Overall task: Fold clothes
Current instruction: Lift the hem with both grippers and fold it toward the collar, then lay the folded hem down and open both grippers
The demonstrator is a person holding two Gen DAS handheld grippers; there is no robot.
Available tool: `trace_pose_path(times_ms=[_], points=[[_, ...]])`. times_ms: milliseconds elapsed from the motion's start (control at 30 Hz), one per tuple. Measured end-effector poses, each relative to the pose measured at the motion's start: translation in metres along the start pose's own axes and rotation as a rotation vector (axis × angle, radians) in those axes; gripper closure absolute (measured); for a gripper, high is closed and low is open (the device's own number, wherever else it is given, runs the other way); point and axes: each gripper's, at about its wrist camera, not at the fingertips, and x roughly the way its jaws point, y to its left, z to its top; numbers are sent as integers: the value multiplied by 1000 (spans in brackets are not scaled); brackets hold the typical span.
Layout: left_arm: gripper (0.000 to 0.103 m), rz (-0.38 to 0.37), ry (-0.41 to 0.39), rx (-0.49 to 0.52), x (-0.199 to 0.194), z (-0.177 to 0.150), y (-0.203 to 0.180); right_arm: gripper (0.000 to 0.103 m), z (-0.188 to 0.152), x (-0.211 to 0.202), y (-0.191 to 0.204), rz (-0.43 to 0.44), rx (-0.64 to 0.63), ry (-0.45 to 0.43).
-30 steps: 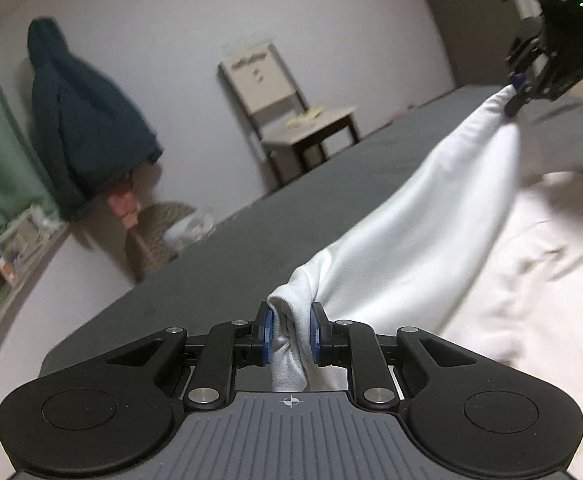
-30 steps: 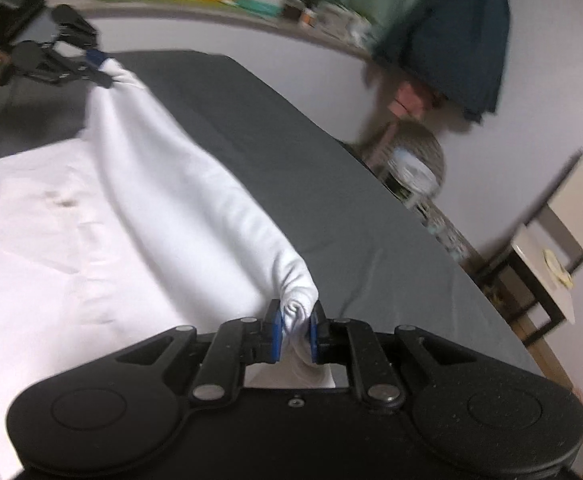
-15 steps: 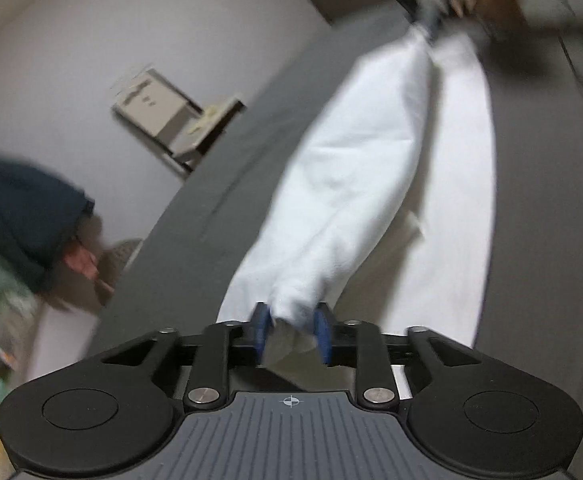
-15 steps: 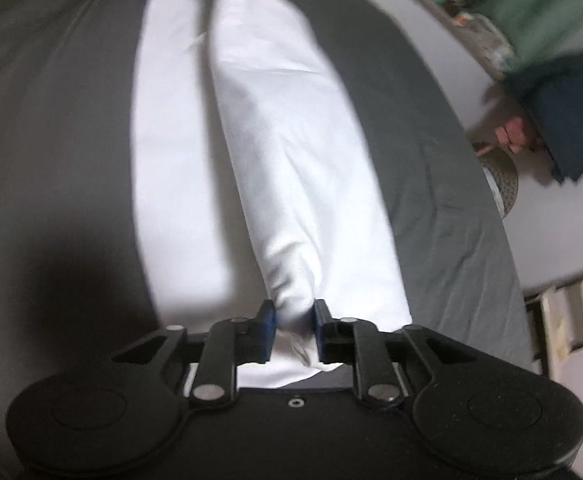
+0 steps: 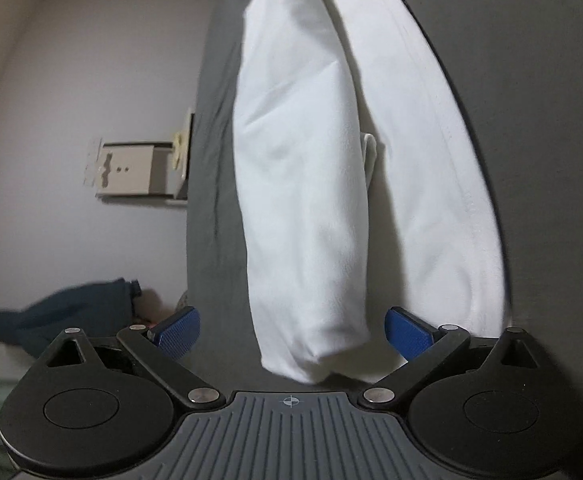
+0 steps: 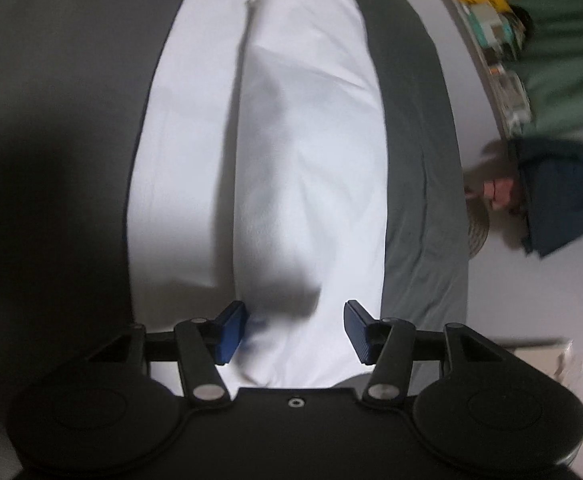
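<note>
dim indoor light; the white cloth (image 5: 303, 184) glares softly, fisheye edges bend and darken, background slightly blurred.

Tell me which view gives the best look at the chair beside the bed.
The left wrist view. The pale chair shows there nearly whole against the wall, beside the grey bed, though tipped sideways by the camera's roll. The right wrist view catches only a pale sliver at its lower right edge.

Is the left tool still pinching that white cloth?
No, the left tool has just been opening, and its blue pads stand well clear either side of the white cloth, which lies between them.
</note>
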Motion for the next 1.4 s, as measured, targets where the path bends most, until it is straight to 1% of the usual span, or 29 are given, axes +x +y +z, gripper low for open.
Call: trace_pose_path(times_ms=[33, 67, 100, 133, 167, 200, 233, 333, 367, 433, 533, 600, 700, 833, 933, 967, 1000, 1067, 1133, 1200, 1267, 1300, 1400], points=[[9, -5, -8, 14, 1, 5, 1, 67, 2, 2, 1, 9, -8, 6], [28, -15, -11, 18, 3, 9, 2, 78, 4, 5, 0, 25, -9, 17], [45, -31, -6, 17, 4, 11, 3, 82, 5, 6, 1, 38, -7, 25], [75, -48, 0, 16, 6, 14, 4, 87, 5, 6, 1, 47, -4, 28], [81, -64, 5, 15, 7, 16, 6, 89, 4, 5, 1, 51, -4, 29], [82, -74, 2, 4, 6, 17, 9, 90, 3, 3, -1, 52, -5, 27], [85, -68, -10, -8, 3, 16, 12, 90, 2, 0, -2, 47, -6, 20], [86, -9, -47, -11, -14, 10, 19, 91, -7, -15, -13, 8, -1, -35], [86, -3, -62, -18, -21, 9, 21, 91, -10, -21, -14, 0, 2, -50], [86, -30, -97, -34, -35, 6, 22, 91, -18, -29, -13, 6, 2, -72], [86, -100, -131, 22, -49, 5, 9, 91, -22, -32, 5, 68, -58, -81], [86, -153, -143, 59, -48, 2, 1, 91, -22, -28, 19, 104, -126, -82], [86, -216, -134, 74, -40, 3, -4, 91, -17, -20, 24, 146, -150, -70], [86, -242, -134, 32, -38, -2, -3, 91, -15, -16, 24, 157, -159, -70], [85, -284, -118, -11, -34, -4, 0, 84, -14, -13, 25, 175, -156, -64], [81, -282, -114, -4, -35, -4, -4, 81, -14, -12, 27, 173, -166, -66], [77, -281, -110, 2, -36, -5, -8, 80, -14, -12, 29, 172, -175, -68], [77, -266, -116, 28, -37, -7, -12, 80, -14, -11, 30, 173, -185, -69], [75, -272, -111, 21, -43, -10, -16, 79, -12, -11, 27, 183, -176, -66], [66, -293, -92, -16, -46, -13, -11, 72, -13, -13, 24, 200, -175, -67], [44, -295, -68, -48, -38, -18, 3, 63, -14, -15, 21, 233, -163, -71], [40, -292, -57, -64, -41, -21, 7, 63, -15, -16, 20, 249, -152, -69], [39, -307, -40, -141, -46, -29, 21, 63, -15, -21, 12, 314, -116, -86]])
